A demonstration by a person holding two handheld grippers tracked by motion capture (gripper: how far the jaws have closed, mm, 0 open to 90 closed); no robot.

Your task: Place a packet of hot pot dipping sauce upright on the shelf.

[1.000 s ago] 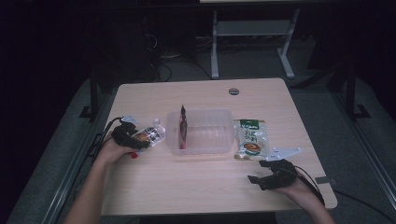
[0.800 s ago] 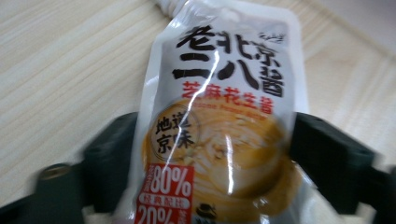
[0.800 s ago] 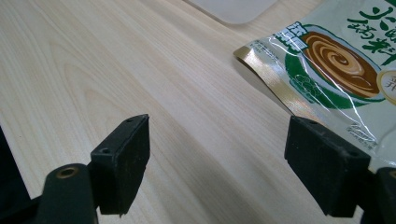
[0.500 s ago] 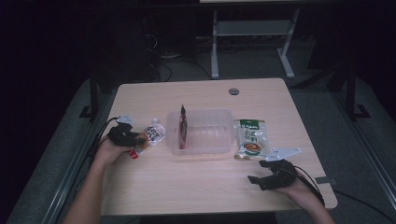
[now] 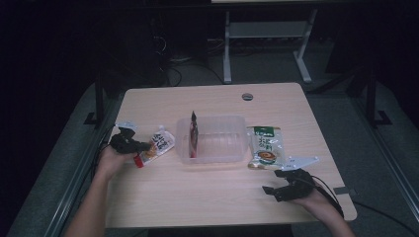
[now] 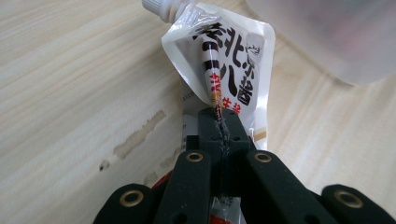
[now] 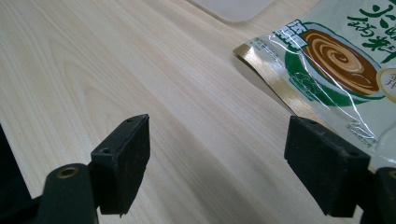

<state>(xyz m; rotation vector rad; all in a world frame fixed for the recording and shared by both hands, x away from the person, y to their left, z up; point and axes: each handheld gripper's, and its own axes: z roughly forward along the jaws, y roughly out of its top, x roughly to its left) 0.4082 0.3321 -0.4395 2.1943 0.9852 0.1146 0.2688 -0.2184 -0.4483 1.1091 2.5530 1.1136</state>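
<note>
Pouch (image 6: 229, 70) with bold black lettering (red below), pinched in left claw (image 6: 219, 126).

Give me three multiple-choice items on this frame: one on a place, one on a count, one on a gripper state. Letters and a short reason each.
1. Where does the green sachet lie?
A. inside the clear tub
B. on the table, beside the clear tub, on the side of the right hand-held gripper
C. in the left hand-held gripper

2. How many packets stand inside the clear tub?
A. one
B. three
C. none

3. What state is the left hand-held gripper in?
A. wide open over bare table
B. shut on the white spouted pouch
C. shut on the green sachet

Answers:
1 B: the high view shows it flat on the wood beside the tub, ahead of the right hand-held gripper.
2 A: one dark red packet stands on edge at one end of the tub.
3 B: the left gripper view shows the jaws closed together, pinching the pouch's creased film.
</note>
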